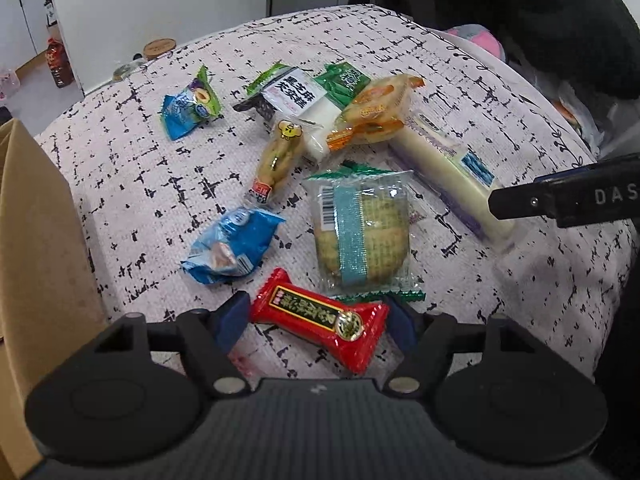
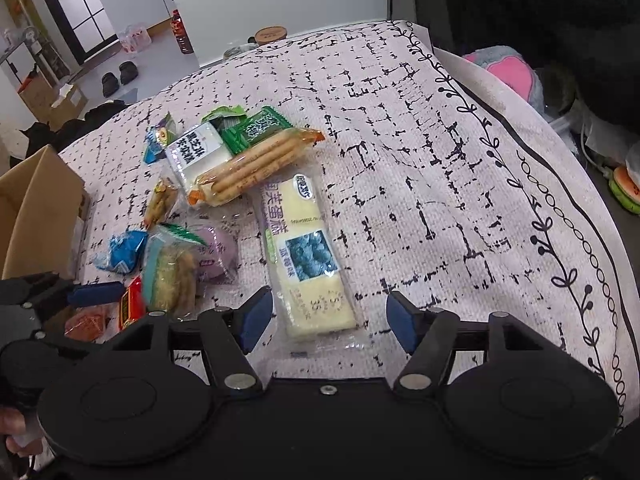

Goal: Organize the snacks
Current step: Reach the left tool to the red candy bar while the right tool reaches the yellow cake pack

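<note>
A red snack packet (image 1: 320,320) lies on the patterned tablecloth (image 1: 400,48) between the blue pads of my left gripper (image 1: 316,312); the jaws stand open with a small gap on each side. The near end of a long white cake packet with a blueberry picture (image 2: 308,256) lies between the pads of my right gripper (image 2: 329,300), which is open and not touching it. In the left wrist view the same cake packet (image 1: 448,172) shows, with one right finger (image 1: 560,196) beside its end. Several more snacks lie around: a cracker pack (image 1: 360,236), a blue packet (image 1: 232,248).
An open cardboard box (image 1: 36,240) stands at the table's left edge. Farther back lie an orange biscuit-stick pack (image 2: 256,164), a white sesame cake pack (image 1: 296,100) and green packets (image 1: 344,80). A pink plush (image 2: 508,72) sits off the right edge.
</note>
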Demonstrator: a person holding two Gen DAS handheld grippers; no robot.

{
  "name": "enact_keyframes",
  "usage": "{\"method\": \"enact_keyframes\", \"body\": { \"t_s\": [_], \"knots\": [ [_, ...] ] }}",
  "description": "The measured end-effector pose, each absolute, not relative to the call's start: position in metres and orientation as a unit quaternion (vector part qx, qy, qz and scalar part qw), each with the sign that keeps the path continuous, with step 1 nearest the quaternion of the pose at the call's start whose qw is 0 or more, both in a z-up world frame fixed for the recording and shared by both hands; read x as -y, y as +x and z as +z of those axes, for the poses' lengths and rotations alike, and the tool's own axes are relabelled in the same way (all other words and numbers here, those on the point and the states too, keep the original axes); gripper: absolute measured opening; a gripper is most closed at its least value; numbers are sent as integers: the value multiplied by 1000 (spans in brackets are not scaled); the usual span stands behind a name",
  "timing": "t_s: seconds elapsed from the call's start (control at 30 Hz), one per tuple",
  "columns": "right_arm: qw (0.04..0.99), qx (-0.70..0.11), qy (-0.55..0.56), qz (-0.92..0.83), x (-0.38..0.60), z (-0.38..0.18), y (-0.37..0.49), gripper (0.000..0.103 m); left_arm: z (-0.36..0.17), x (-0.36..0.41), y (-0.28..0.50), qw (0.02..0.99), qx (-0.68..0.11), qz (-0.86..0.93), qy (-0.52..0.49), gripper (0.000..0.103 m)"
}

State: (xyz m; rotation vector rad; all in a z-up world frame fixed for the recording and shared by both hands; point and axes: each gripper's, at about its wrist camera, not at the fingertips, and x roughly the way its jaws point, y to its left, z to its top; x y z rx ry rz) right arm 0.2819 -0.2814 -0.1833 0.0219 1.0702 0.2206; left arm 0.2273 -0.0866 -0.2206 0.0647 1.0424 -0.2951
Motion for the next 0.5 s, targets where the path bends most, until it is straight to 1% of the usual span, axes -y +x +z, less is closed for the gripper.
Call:
{"method": "enact_keyframes", "body": {
  "t_s": [0.13,0.17,0.2,0.27,0.4,0.5],
  "knots": [
    [855,-507,6,104,277,-188,285,63,-219,84,226,860,-492,-134,24,60],
    [855,-508,5,105,276,-189,285,63,-218,83,225,860,-491,-136,21,56],
    [855,-508,3,105,275,-190,285,63,-218,82,224,861,-490,-136,17,50],
    [855,-508,0,106,273,-192,286,63,-215,80,223,862,-489,-136,7,44],
    [858,-503,-3,106,271,-196,289,63,-213,76,222,861,-490,-133,-14,40],
    [854,-509,-13,106,265,-202,291,62,-212,74,219,863,-487,-131,-30,39]
  ]
}}
